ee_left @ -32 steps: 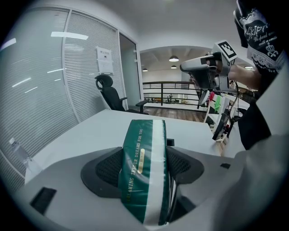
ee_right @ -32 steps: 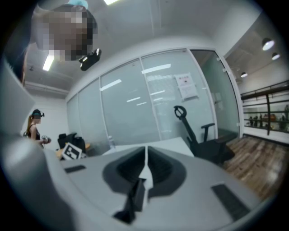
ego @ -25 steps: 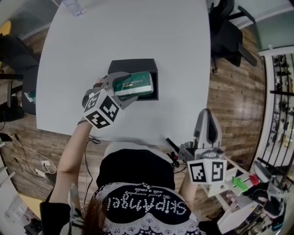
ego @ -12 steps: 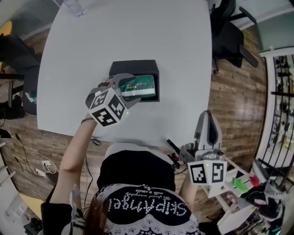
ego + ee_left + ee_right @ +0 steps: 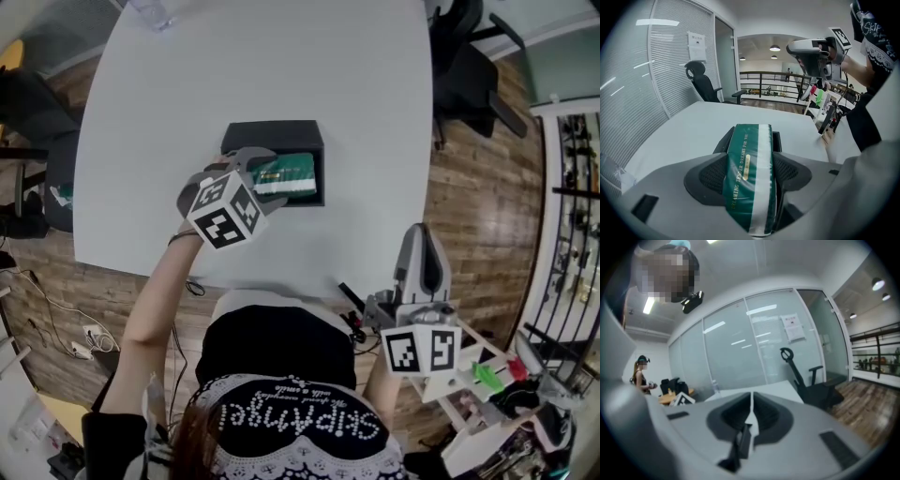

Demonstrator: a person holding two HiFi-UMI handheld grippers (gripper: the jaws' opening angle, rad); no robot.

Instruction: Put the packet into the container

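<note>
Green plastic packet with a white stripe (image 5: pixel 749 178) is pinched between the pads of the left gripper (image 5: pixel 261 178). Its far end lies within the rim of the open black square container (image 5: pixel 272 133) on the pale grey table (image 5: pixel 262 66). Whether it touches the bottom is unclear. To finish well, lower it until it lies flat inside the walls, then part the jaws and lift straight out. The right gripper (image 5: pixel 750 416), pressed together on nothing, hangs beyond the table's near edge.

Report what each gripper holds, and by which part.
Left gripper: shut on the green packet, pinched across its width towards the near end, far end over the black container. Right gripper: shut, empty.
</note>
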